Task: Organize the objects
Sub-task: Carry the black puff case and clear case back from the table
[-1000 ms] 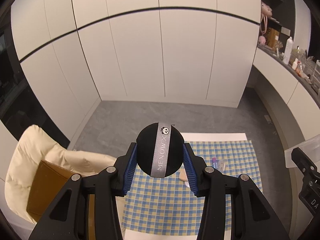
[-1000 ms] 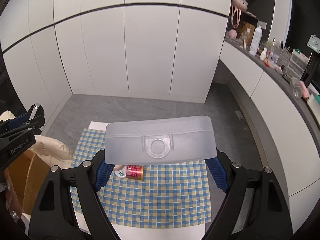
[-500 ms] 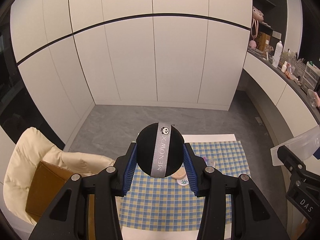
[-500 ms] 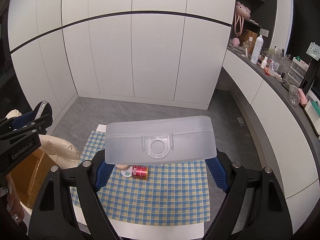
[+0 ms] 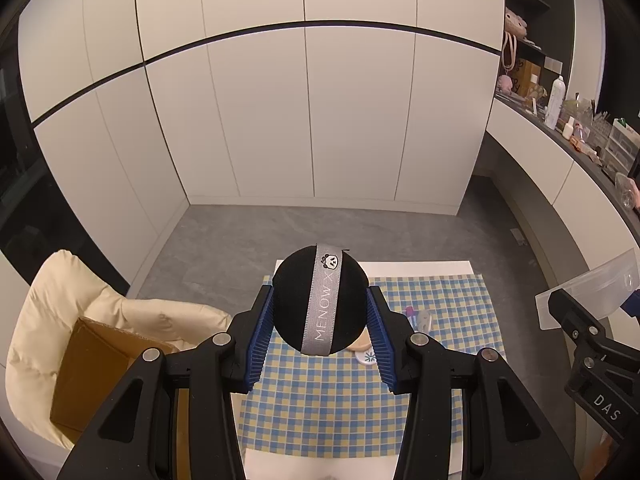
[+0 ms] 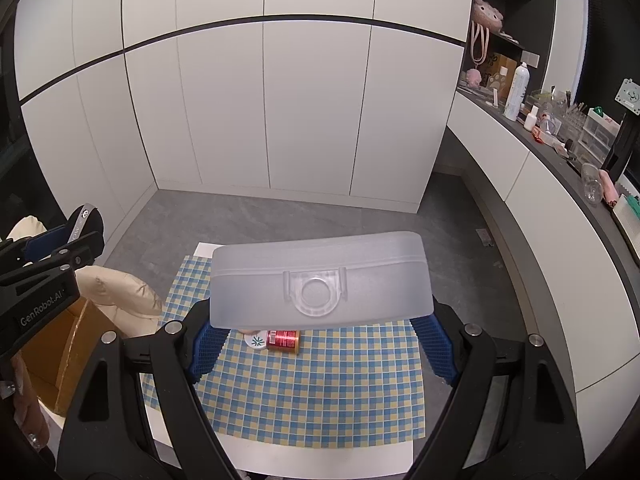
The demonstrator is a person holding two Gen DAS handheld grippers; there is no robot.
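My left gripper (image 5: 320, 318) is shut on a black round puff (image 5: 320, 300) with a grey ribbon reading MENOW, held high above the table. My right gripper (image 6: 320, 340) is shut on a frosted clear plastic box (image 6: 320, 284) with its lid closed, also held high. On the blue and yellow checked cloth (image 6: 320, 384) below lie a red can (image 6: 283, 338), a white round lid with a green mark (image 6: 256, 340), and a beige pad (image 5: 359, 345). The box's corner also shows in the left wrist view (image 5: 592, 292).
A cream chair (image 5: 100, 308) holding a brown cardboard box (image 5: 84, 376) stands left of the table. White cupboards fill the back wall. A dark counter (image 6: 560, 152) with bottles and clutter runs along the right. Small tubes (image 5: 418, 318) lie on the cloth.
Both grippers have risen and tilted up, so the table looks smaller and lower. The puff and the box stay held as before.
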